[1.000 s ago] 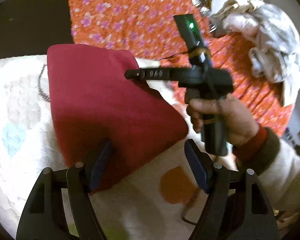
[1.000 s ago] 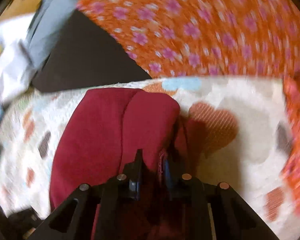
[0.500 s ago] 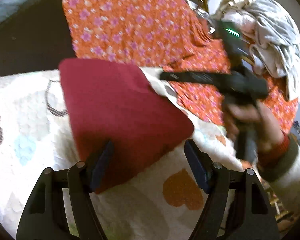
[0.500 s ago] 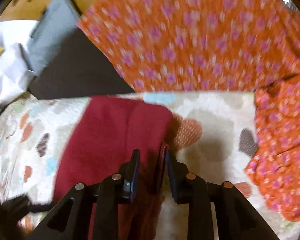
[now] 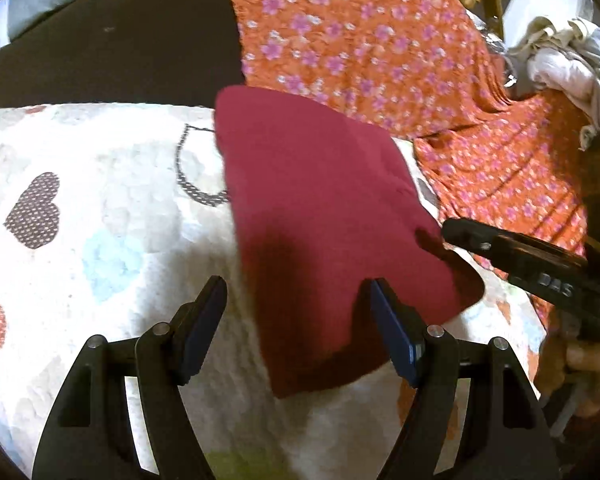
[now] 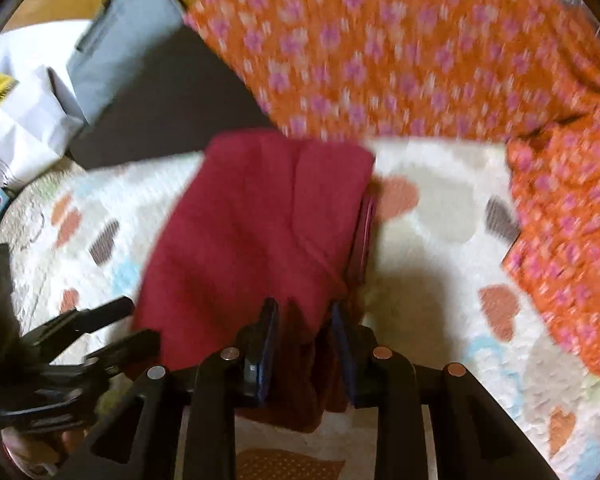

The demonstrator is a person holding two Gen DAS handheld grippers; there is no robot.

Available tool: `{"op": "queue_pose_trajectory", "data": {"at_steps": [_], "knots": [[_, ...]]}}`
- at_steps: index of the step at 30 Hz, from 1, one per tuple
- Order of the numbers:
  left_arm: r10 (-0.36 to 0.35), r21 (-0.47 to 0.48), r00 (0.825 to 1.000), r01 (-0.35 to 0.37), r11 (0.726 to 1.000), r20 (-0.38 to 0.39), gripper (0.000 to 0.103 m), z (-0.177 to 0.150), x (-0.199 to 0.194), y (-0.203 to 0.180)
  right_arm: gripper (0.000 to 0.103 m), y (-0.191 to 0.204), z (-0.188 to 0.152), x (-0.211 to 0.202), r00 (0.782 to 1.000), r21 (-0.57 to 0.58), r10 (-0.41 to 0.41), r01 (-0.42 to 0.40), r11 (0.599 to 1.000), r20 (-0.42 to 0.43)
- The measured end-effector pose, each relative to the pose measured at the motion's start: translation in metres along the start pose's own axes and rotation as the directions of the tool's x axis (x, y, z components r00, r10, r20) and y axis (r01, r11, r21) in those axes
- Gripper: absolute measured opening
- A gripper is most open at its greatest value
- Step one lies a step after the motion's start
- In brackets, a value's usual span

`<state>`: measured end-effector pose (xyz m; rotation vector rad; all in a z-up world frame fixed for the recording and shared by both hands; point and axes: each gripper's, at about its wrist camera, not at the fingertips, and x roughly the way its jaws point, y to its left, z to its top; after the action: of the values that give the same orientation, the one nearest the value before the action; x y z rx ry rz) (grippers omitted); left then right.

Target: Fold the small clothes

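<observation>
A folded dark red cloth (image 5: 316, 216) lies on a white quilt with heart patches (image 5: 112, 200). My left gripper (image 5: 296, 320) is open, its two blue-padded fingers astride the cloth's near edge without closing on it. My right gripper (image 6: 304, 324) is shut on the red cloth's (image 6: 256, 232) near right edge, with fabric bunched between its fingers. In the left wrist view the right gripper's black fingers (image 5: 500, 248) meet the cloth's right corner. The left gripper (image 6: 92, 328) shows at the lower left of the right wrist view.
An orange cloth with pink flowers (image 5: 364, 48) lies beyond and to the right of the quilt. A heap of white and grey clothes (image 5: 572, 68) sits at the far right. A dark surface (image 5: 112, 44) lies behind the quilt. White bags (image 6: 24, 120) and a grey item (image 6: 116, 44) are at the far left.
The right gripper has pulled back and down along the cloth's right edge, still holding it. The left gripper has shifted left, so the cloth now sits more to its right.
</observation>
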<state>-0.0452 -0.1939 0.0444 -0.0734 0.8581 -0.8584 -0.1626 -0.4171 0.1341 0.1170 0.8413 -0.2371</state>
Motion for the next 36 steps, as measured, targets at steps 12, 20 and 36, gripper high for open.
{"op": "queue_pose_trajectory", "data": {"at_steps": [12,20,36], "knots": [[0.121,-0.138,0.993,-0.122,0.983,-0.014,0.082,-0.007,0.012,0.018,0.061,-0.027,-0.028,0.039,0.999,0.236,-0.021,0.013,0.972,0.033],[0.102,-0.146,0.994,-0.105,0.984,-0.031,0.082,-0.001,0.017,0.019,0.062,-0.019,-0.009,0.029,0.998,0.208,-0.011,-0.002,0.978,0.063],[0.331,-0.086,0.939,-0.324,0.942,0.096,0.082,0.004,-0.014,0.007,0.062,-0.024,-0.038,0.009,0.998,0.293,0.017,-0.032,0.956,0.055]]}}
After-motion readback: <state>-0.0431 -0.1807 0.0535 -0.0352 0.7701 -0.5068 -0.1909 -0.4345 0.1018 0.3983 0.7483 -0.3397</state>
